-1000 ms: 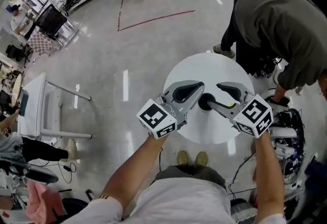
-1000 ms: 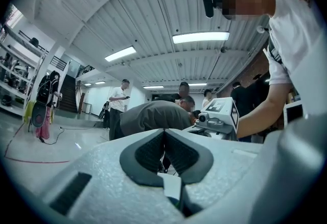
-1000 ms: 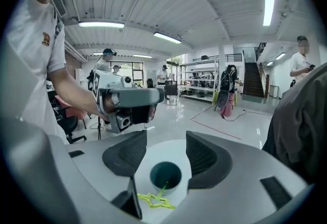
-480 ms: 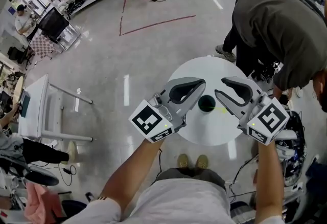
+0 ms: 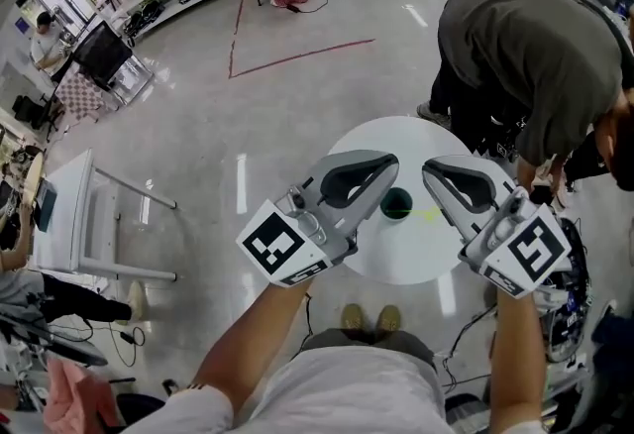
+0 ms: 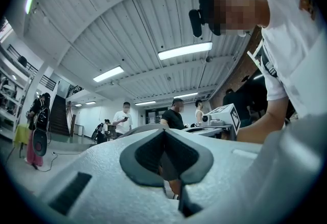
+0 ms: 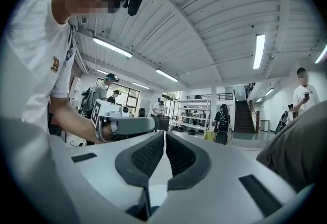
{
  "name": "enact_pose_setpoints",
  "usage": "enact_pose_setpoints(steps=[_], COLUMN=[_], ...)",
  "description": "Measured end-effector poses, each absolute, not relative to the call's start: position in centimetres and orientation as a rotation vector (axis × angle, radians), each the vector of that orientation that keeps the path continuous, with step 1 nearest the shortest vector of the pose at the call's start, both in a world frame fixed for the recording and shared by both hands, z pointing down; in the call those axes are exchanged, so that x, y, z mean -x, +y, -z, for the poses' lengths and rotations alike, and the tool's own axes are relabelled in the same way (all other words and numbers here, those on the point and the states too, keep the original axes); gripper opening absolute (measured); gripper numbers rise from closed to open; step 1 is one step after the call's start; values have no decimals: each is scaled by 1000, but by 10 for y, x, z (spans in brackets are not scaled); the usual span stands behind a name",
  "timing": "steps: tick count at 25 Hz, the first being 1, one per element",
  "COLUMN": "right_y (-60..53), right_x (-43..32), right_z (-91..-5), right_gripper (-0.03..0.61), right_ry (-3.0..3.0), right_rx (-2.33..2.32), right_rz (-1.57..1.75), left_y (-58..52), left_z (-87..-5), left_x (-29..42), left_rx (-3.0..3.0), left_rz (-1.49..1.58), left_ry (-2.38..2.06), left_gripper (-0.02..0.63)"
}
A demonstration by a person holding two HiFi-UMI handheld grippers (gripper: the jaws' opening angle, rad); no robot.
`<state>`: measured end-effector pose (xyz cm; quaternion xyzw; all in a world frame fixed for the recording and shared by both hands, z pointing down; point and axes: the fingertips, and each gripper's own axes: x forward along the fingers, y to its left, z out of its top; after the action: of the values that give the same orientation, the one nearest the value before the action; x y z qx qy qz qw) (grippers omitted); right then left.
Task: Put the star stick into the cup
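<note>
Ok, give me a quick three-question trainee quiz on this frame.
1. True or false: the left hand-held gripper grips the cup.
2. The round table is: A black, B white, C red?
3. On which side of the cup does the yellow-green stick show?
Key: 1 false, its jaws are together and empty; 2 B; 3 the person's right.

Cup [image 5: 397, 204] stands on the table [image 5: 396, 150]; star stick [image 5: 428, 215] lies just right of the cup (whether touching is unclear).
</note>
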<state>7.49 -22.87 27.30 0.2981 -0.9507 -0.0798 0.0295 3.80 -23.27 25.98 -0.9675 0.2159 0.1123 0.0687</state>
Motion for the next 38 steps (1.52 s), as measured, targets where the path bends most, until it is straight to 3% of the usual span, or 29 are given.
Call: enact_pose_setpoints(steps=[38], right_y=[-215], right_x=[-76], right_z=[-268], right_gripper=[11], right_ry=[-2952], right_rx=[-930], right_rz=[260], left_y=[-216], left_z=[-256], left_x=[-46], left_rx=[2923], left_rz=[-348], left_ry=[636], left_gripper=[15])
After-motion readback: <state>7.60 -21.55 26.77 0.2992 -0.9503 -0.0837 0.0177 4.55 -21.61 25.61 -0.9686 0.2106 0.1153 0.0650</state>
